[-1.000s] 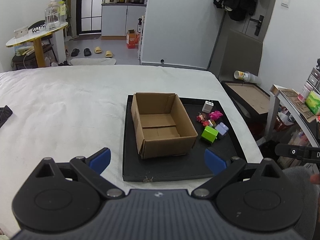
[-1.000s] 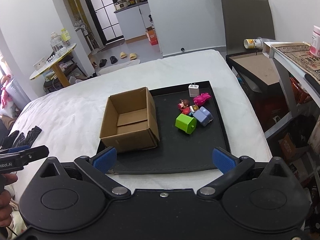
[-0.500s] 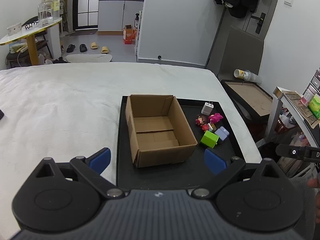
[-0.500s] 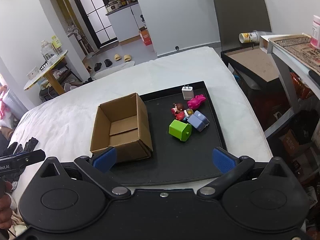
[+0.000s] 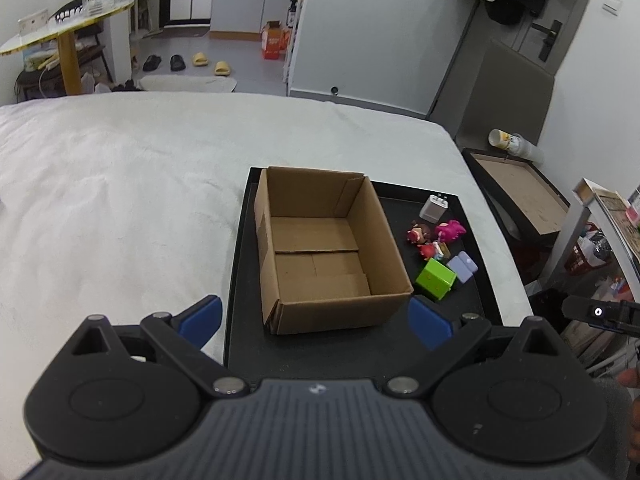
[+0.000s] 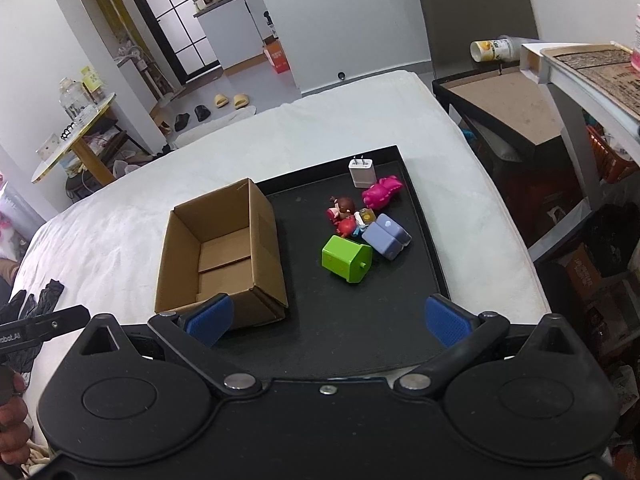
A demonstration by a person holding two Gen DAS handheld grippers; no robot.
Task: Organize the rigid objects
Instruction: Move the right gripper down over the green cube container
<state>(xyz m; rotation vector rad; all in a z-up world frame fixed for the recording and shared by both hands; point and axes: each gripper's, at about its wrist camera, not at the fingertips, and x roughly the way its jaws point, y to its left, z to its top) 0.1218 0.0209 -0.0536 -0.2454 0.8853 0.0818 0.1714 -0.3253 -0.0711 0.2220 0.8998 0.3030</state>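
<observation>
White bedsheet (image 6: 120,240) is seen under a black tray (image 6: 352,332). Cardboard box (image 6: 224,248) sits on tray's left half; green block (image 6: 346,258), lilac block (image 6: 386,236), figurines (image 6: 346,214) and white charger (image 6: 362,172) are clustered right. Left gripper (image 5: 316,320) and right gripper (image 6: 326,316) are spread wide, nothing held
</observation>
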